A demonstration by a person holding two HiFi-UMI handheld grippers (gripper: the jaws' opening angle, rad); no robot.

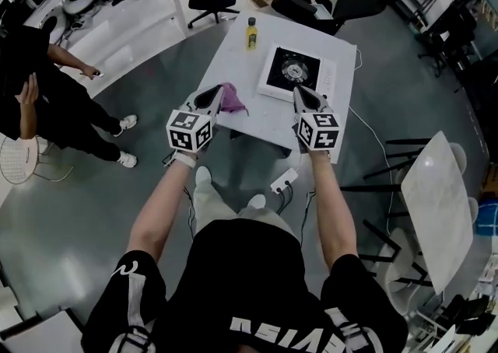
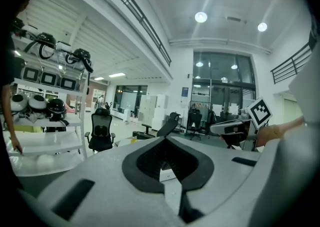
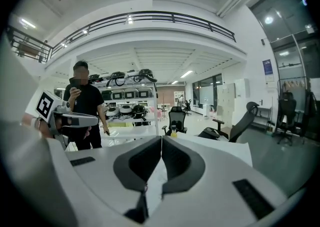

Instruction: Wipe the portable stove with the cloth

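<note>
Nearest, the left gripper and right gripper are held out, both with fingers pressed together on nothing. The crumpled pink cloth is seen at 1 o'clock, just beside the left one, which is judged the nearer. The square black-and-white portable stove is set at 2 o'clock of the cloth, on the white surface.

Your portable stove, white with a black square top and a round burner, lies flat on the table. Your cloth, purple and crumpled, lies left of it, apart.
</note>
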